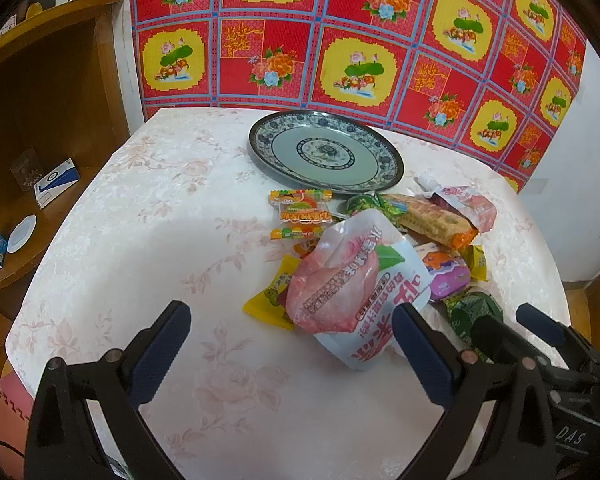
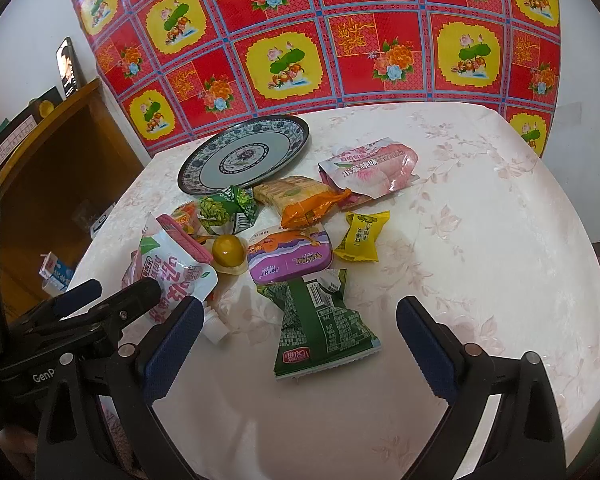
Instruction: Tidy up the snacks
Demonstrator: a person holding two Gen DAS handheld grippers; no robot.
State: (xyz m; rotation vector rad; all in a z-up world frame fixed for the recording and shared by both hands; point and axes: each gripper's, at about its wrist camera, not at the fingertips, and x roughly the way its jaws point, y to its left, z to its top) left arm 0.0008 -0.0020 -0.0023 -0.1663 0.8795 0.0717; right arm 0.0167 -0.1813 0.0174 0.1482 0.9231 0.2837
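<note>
A heap of snacks lies on the white floral table (image 1: 140,208) in front of a blue-patterned plate (image 1: 324,168) (image 2: 244,172) that holds nothing. My left gripper (image 1: 292,344) is open, and a pink peach pouch (image 1: 352,288) (image 2: 172,276) lies just ahead, between its fingers. A green packet (image 2: 320,328) (image 1: 472,312) lies flat between the fingers of my open right gripper (image 2: 300,344). Beyond it sit a purple mint tin (image 2: 288,256), a yellow candy (image 2: 362,236), an orange cracker pack (image 2: 300,200) and a second peach pouch (image 2: 372,164).
A wooden shelf (image 1: 40,120) stands left of the table with small boxes and a glass on it. A red floral cloth (image 1: 340,40) hangs behind the table. The two grippers are close side by side at the near edge. Bare tabletop spreads to the right (image 2: 500,220).
</note>
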